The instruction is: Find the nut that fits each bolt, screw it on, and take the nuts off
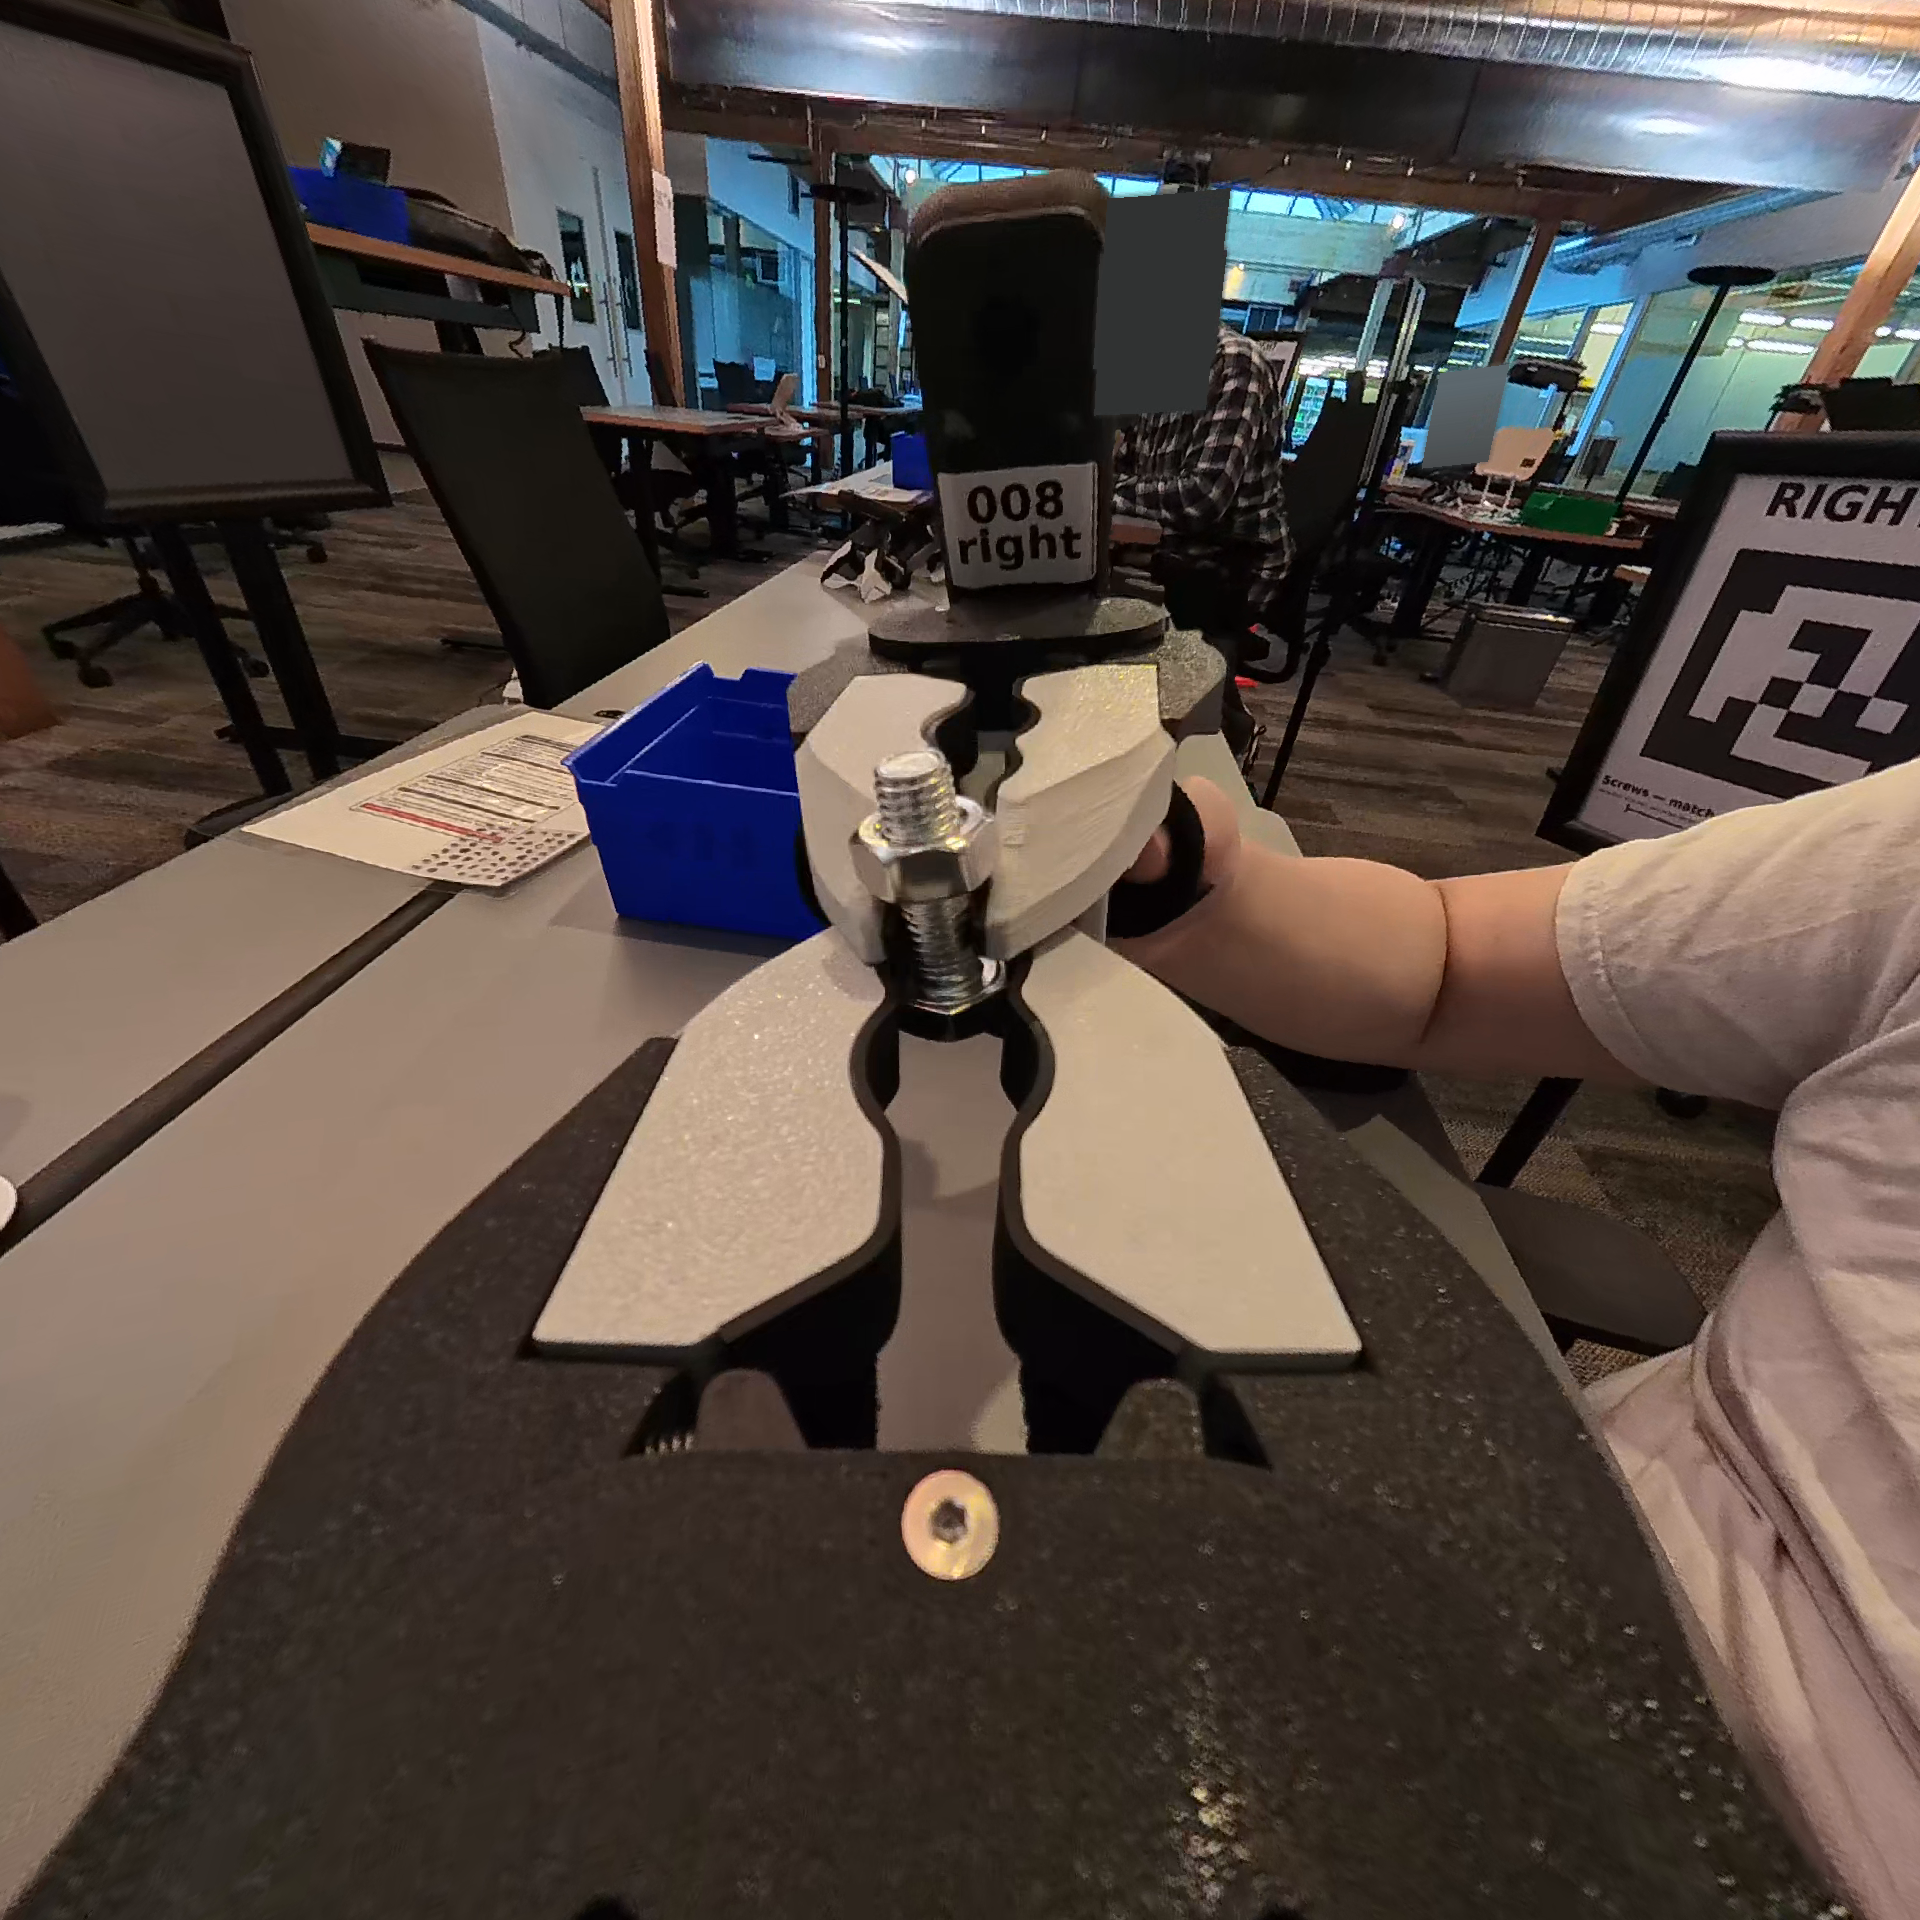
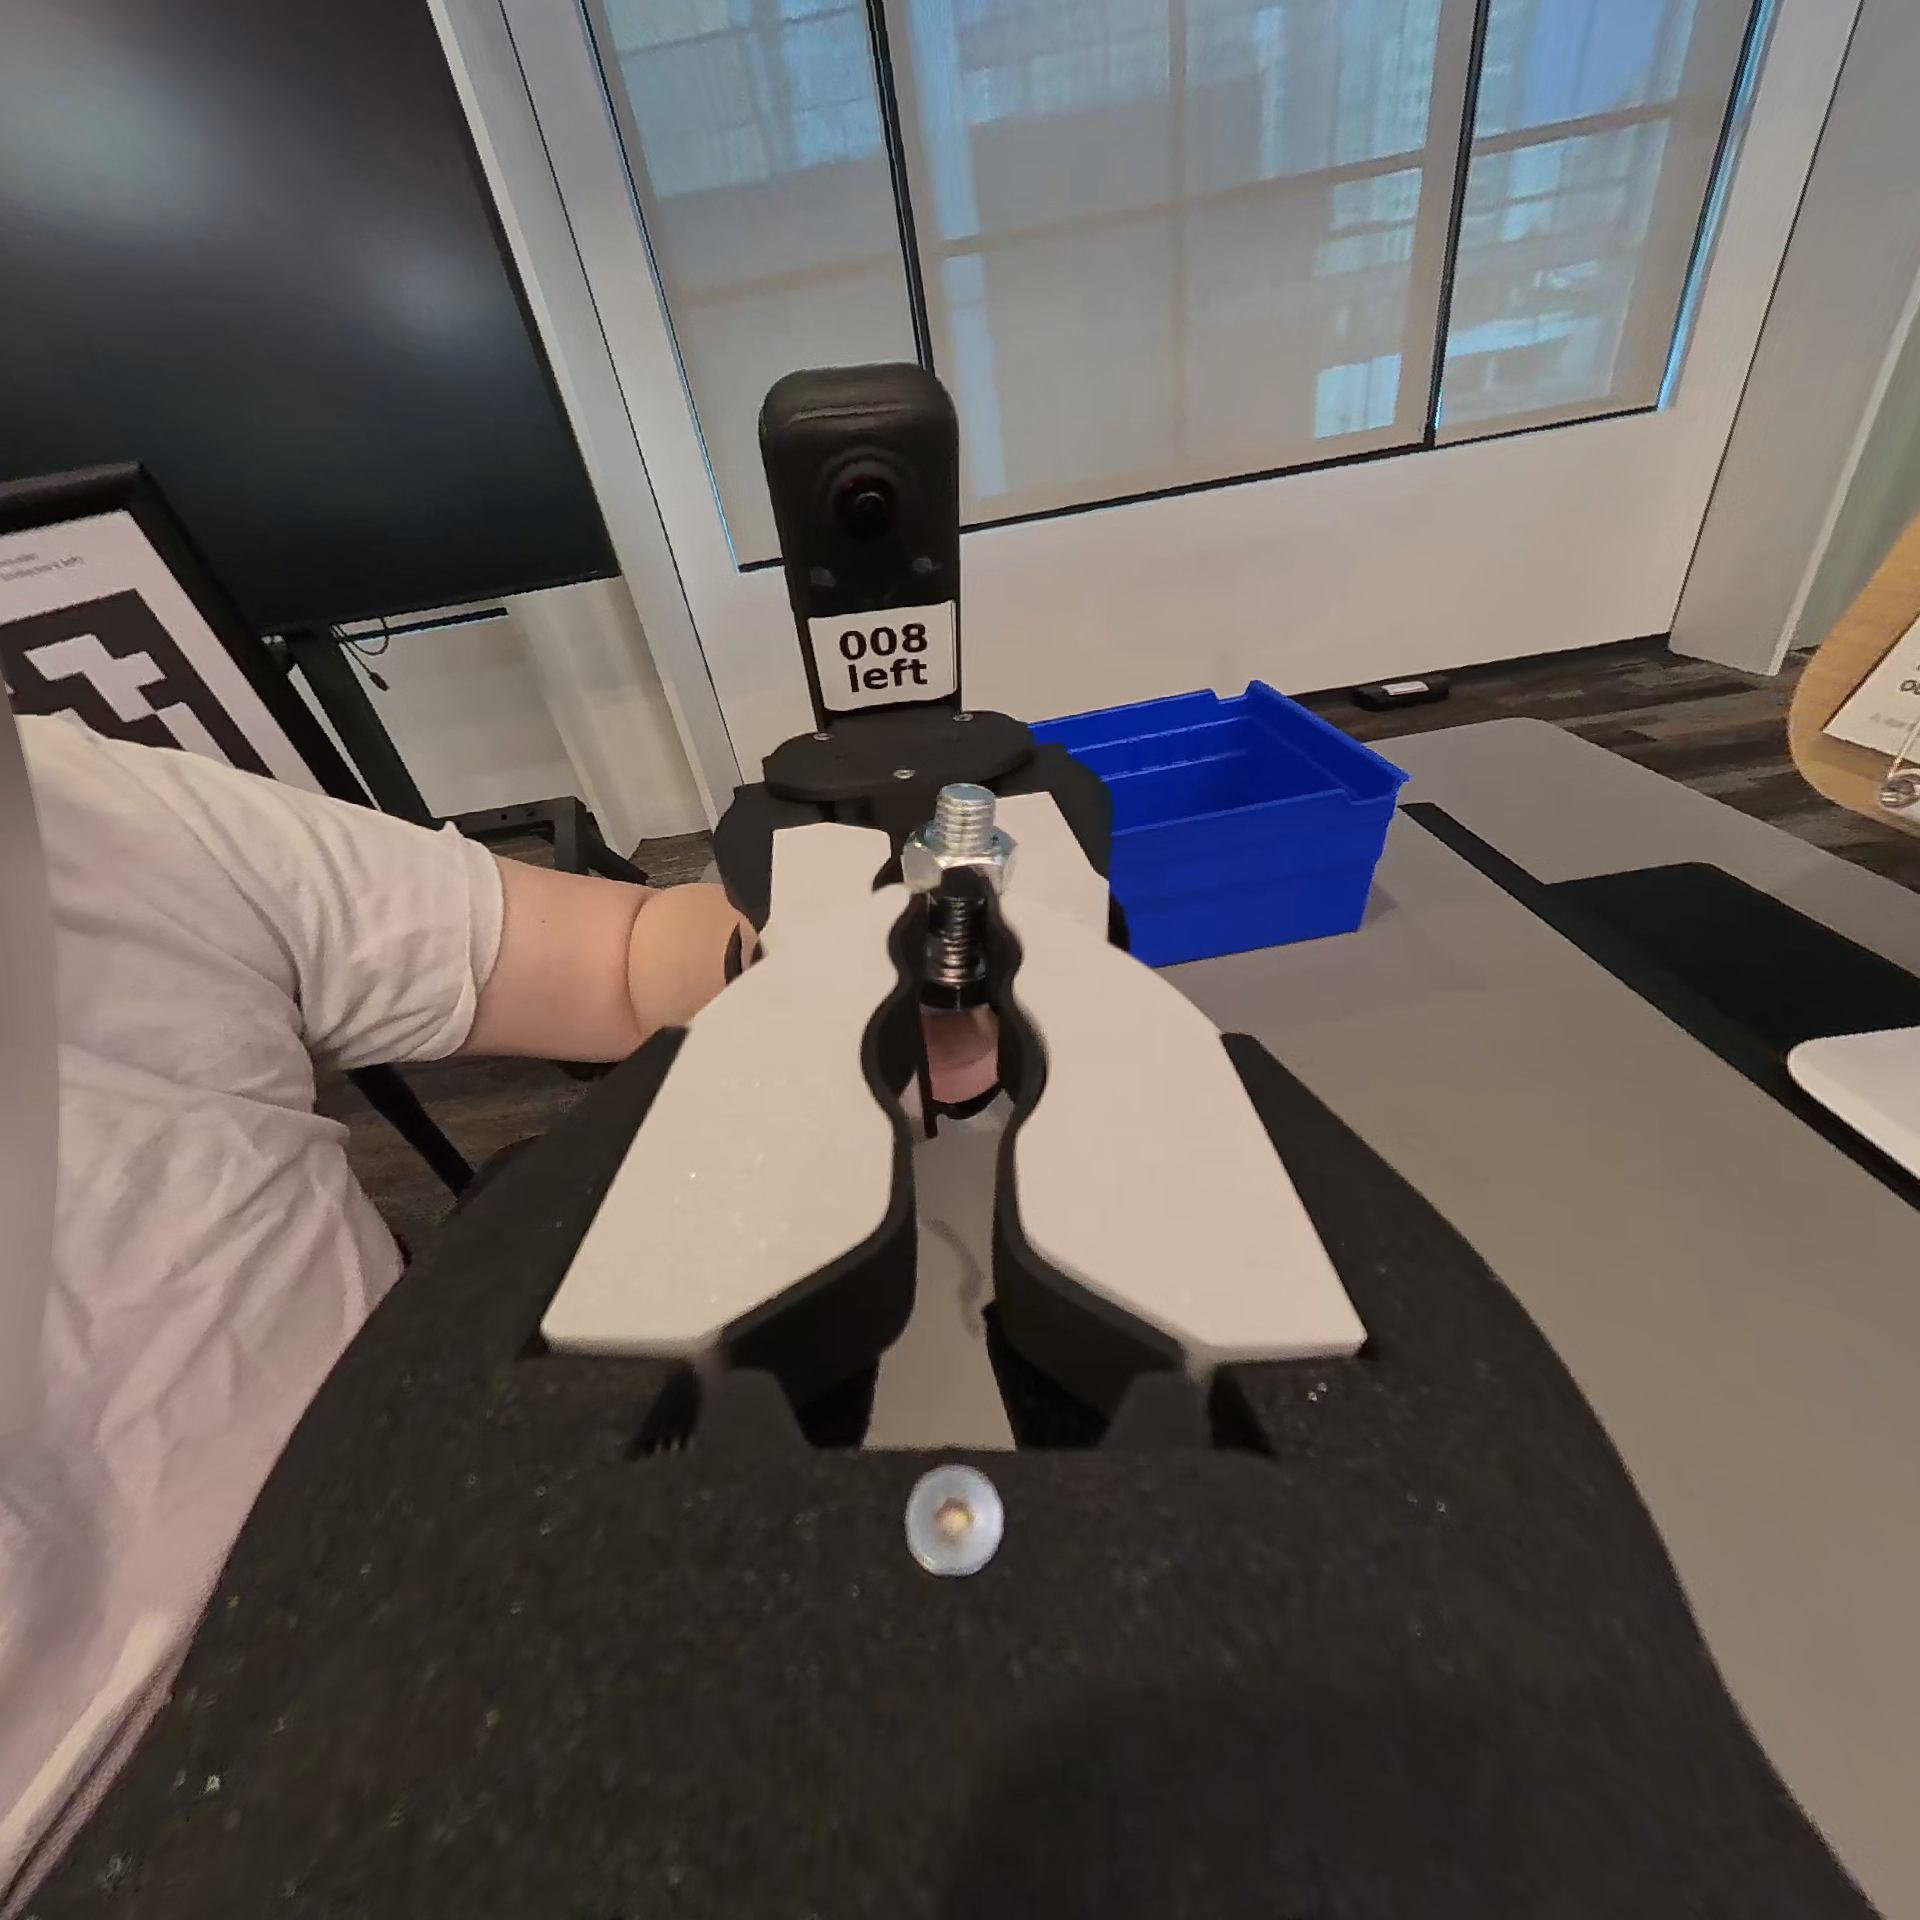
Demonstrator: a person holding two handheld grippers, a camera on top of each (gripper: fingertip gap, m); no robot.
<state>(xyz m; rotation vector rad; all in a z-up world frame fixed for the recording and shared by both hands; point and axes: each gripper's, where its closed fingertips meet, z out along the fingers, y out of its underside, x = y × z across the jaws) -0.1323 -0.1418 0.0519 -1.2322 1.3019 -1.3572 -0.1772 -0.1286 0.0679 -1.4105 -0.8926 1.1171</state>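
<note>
left gripper [image 1: 943, 1013] clamps bolt [image 1: 940, 951] head | right gripper [image 2: 951, 914] at 12 o'clock grips nut [image 1: 920, 852] | nut mid-thread (tip pokes out) | bin [image 1: 701, 831] at 11 | left: removal, other bolts unseen

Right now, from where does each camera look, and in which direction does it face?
Left wrist view: it sits on the left gripper and looks along its fingers at the right gripper opposite, with a room of desks behind; the person's right forearm shows.
Right wrist view: it sits on the right gripper and faces the left gripper, with windows behind; the left forearm shows.
Shared: the upright bolt with its nut between both grippers, and the blue bin.
</note>
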